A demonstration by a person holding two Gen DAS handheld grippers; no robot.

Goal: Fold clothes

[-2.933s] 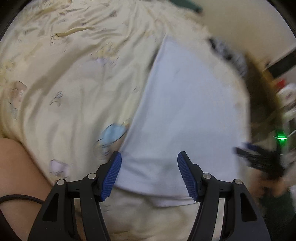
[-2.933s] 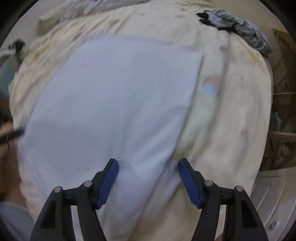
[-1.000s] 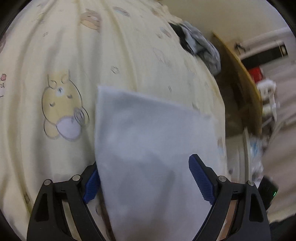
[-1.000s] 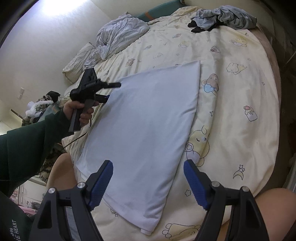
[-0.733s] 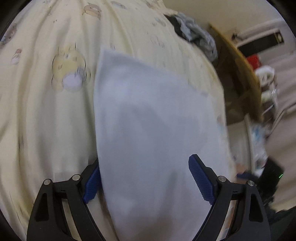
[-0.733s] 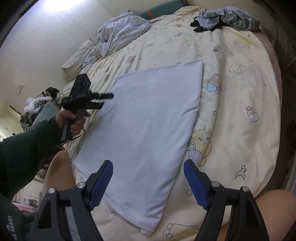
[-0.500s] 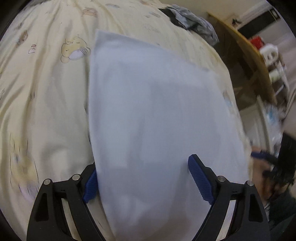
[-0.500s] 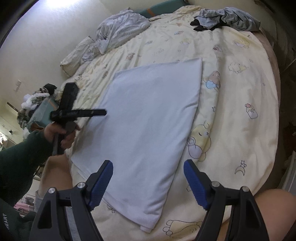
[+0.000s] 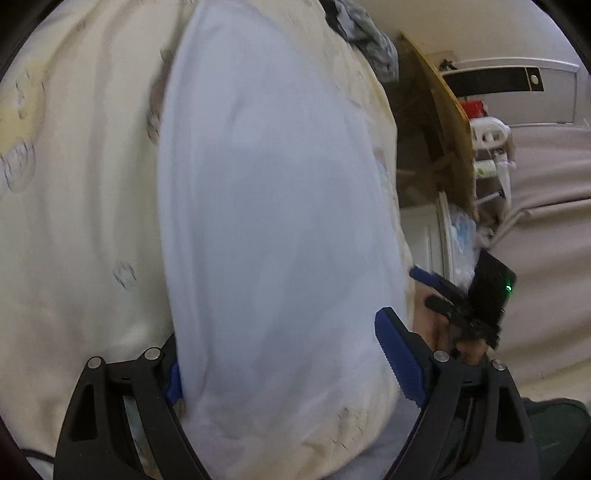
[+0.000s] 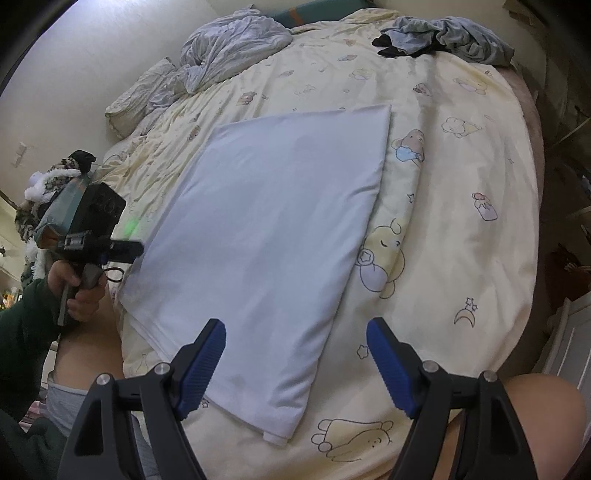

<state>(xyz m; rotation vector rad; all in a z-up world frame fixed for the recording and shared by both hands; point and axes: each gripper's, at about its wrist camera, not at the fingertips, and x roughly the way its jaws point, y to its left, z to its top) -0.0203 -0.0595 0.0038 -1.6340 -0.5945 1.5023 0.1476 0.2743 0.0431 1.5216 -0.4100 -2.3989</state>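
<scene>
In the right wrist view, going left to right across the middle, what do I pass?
Hand holding the left tool → white folded garment → sleeping bear print → moon and star print → bed edge.

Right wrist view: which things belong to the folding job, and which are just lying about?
Job:
- white folded garment
- left gripper, open
- right gripper, open

Lying about:
- grey clothes pile
- crumpled grey sheet
- pillow

Yellow cartoon-print bedsheet (image 10: 461,229), crumpled grey blanket (image 10: 229,48), pillow (image 10: 140,92) beside it.
</scene>
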